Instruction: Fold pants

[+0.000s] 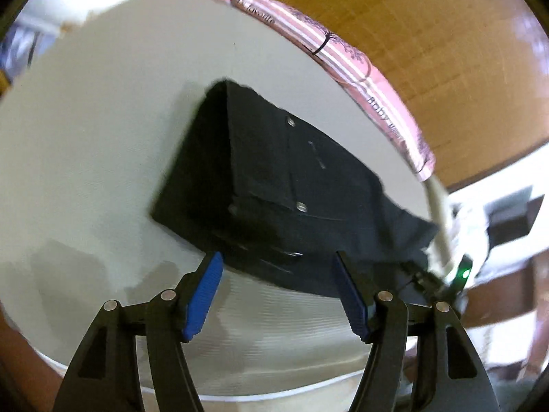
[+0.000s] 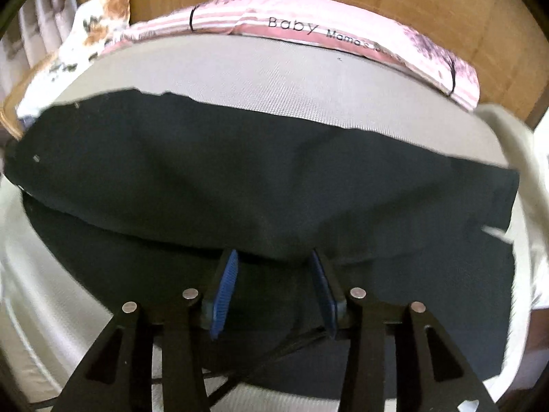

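**Dark pants on a pale bed, one gripper at each side**

Lying on the pale grey mattress (image 1: pixel 85 130) is one pair of dark pants (image 1: pixel 274 185), folded into a compact slab in the left wrist view, with three small metal rivets showing on the upper layer and a loose flap trailing off toward the right edge. One pink striped cushion (image 1: pixel 343 51) printed with "Baby" runs along the far edge of the mattress, against a wooden headboard (image 1: pixel 429 34).

The left gripper (image 1: pixel 278 264) stands with its jaws wide apart, the two blue pads either side of the near edge of the pants; whether the tips touch the cloth cannot be told. Nothing sits between the pads.

The right gripper (image 2: pixel 274 261) is also spread, a little narrower, with its blue pads at the near fold of the pants (image 2: pixel 257 178). An upper layer of cloth bulges just ahead of the tips and a lower layer lies flat under them; the cloth is not pinched between the pads.

Only the left wrist view shows the rivets clearly, the folded outline as a whole, and a device with a green light (image 1: pixel 465 274) at the right. Only the right wrist view shows one floral pillow (image 2: pixel 99 24) at the far left corner, the longer lettering "Baby Mama's" on the pink striped cushion (image 2: pixel 308 31), and a thin black cable (image 2: pixel 260 360) beneath the gripper.
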Available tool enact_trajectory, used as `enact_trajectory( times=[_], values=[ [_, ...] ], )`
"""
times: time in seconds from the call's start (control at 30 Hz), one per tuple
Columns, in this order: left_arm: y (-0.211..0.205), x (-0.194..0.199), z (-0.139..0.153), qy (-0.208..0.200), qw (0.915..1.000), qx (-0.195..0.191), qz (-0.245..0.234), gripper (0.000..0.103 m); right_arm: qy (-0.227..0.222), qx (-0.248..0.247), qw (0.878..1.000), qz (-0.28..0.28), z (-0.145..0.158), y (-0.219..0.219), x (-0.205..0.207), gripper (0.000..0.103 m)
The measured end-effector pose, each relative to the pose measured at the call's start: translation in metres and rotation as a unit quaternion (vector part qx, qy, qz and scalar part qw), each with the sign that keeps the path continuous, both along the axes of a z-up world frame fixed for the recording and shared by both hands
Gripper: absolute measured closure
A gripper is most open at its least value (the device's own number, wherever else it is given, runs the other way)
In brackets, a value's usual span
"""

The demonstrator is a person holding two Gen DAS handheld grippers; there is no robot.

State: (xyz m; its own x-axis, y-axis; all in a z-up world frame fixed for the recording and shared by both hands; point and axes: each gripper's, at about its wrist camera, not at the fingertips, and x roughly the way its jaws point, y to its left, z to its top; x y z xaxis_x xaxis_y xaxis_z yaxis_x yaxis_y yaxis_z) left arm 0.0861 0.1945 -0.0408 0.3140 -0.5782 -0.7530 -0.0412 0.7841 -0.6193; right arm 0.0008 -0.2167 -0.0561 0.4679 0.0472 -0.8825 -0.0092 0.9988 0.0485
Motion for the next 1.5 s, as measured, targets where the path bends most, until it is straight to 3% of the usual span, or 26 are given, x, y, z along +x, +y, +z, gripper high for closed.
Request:
enact_trajectory(
  times=[0.1,0.2,0.4,0.53,0.63,0.77,0.9,1.03,1.1,1.3,1.4,1.5],
  values=[
    [-0.013,0.003,-0.008,0.004,0.9984,-0.048,0.031,0.037,0.002,0.067,0.997,-0.025,0.002,-0.012,-0.008,0.061],
    [-0.019,0.011,-0.017,0.006,0.9951,-0.064,0.075,0.037,0.007,0.145,0.988,-0.059,-0.004,-0.027,-0.012,0.061],
    [-0.021,0.014,-0.031,-0.001,0.9892,-0.066,0.131,0.040,0.020,0.293,0.946,-0.141,-0.029,-0.053,-0.022,0.059],
    [-0.021,0.013,-0.035,-0.017,0.9892,-0.033,0.142,0.074,0.024,0.326,0.931,-0.159,-0.043,-0.052,-0.021,0.059],
    [-0.016,0.013,-0.039,-0.015,0.9879,-0.043,0.149,0.081,0.010,0.342,0.924,-0.170,-0.048,-0.049,-0.016,0.059],
    [-0.008,0.011,-0.040,-0.014,0.9873,-0.042,0.152,0.084,-0.013,0.373,0.906,-0.202,-0.052,-0.062,-0.009,0.059],
    [-0.009,0.012,-0.042,-0.012,0.9874,-0.036,0.154,0.084,-0.025,0.386,0.891,-0.239,-0.056,-0.081,-0.001,0.069],
    [-0.010,0.016,-0.047,-0.005,0.9865,-0.036,0.160,0.084,-0.031,0.382,0.884,-0.266,-0.057,-0.100,0.003,0.092],
    [-0.011,0.018,-0.047,-0.008,0.9871,-0.031,0.157,0.084,-0.029,0.379,0.886,-0.264,-0.054,-0.102,0.003,0.096],
    [-0.014,0.028,-0.039,-0.011,0.9931,0.010,0.116,0.088,-0.059,0.243,0.944,-0.214,0.003,-0.073,-0.013,0.097],
    [-0.012,0.031,-0.035,-0.008,0.9948,0.031,0.097,0.089,-0.052,0.198,0.960,-0.191,0.017,-0.058,-0.029,0.097],
    [-0.008,0.035,-0.034,0.000,0.9953,0.057,0.078,0.089,-0.014,0.185,0.965,-0.184,0.007,-0.049,-0.041,0.097]
  ],
)
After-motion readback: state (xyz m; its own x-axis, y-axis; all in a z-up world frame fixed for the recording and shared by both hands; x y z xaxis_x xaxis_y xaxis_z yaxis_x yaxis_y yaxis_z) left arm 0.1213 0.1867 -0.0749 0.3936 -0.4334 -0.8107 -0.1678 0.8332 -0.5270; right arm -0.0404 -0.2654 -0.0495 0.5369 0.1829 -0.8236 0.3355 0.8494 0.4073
